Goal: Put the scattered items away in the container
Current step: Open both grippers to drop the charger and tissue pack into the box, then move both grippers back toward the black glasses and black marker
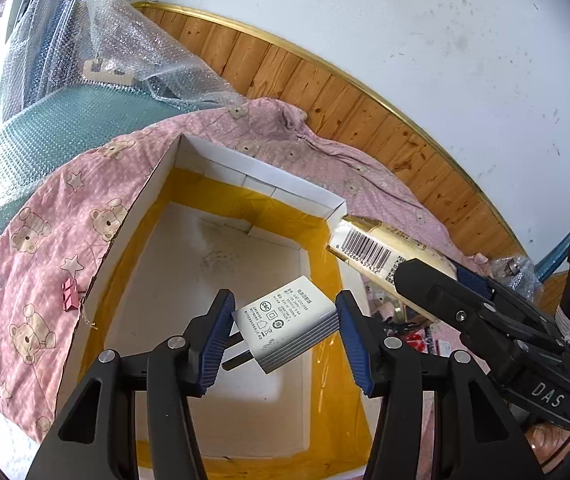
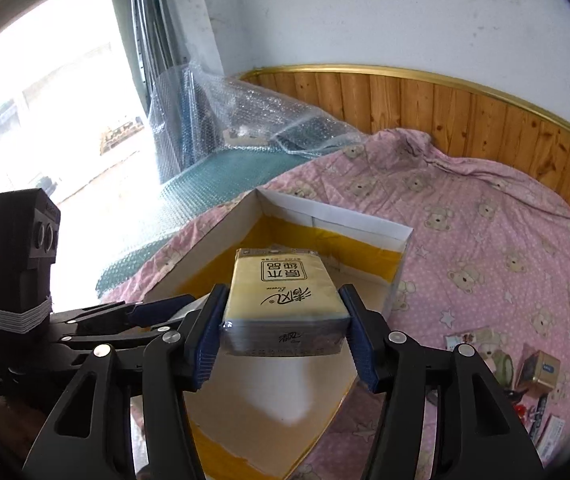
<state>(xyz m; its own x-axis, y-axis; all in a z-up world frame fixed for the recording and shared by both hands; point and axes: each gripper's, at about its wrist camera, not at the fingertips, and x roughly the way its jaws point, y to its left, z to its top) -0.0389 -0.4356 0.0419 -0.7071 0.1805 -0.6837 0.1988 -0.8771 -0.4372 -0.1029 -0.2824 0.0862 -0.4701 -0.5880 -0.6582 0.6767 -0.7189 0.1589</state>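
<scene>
The left claw (image 1: 283, 330) is clenched on a white plug adapter (image 1: 285, 322), pinching its two flat sides so the prongs point back toward the camera and the printed face stays up. It hangs over the open floor of the cardboard box (image 1: 153, 196), above the near half, not touching the bottom; my guess is it is held there for a straight drop. The right claw (image 2: 283, 330) is clamped on a yellow tissue pack (image 2: 285, 296), gripped across its short width near the rear end, with most of the pack jutting forward over the box. From the left view the pack's barcode end sits just over the box's far right corner, so both items are above the container but neither is in it yet. Coming in from opposite sides probably keeps the two tools from colliding.

The box has white walls, yellow tape lining the inside, and looks empty. It rests on a pink bear-print quilt (image 2: 485, 216) spread over what seems to be a bed. A pink binder clip (image 1: 71, 295) lies just beside the box's left wall. More small items (image 2: 525, 376) lie scattered near the quilt's right edge. Bubble wrap (image 2: 269, 120) is heaped at the far left corner, with wood panelling (image 2: 465, 108) and a white wall behind.
</scene>
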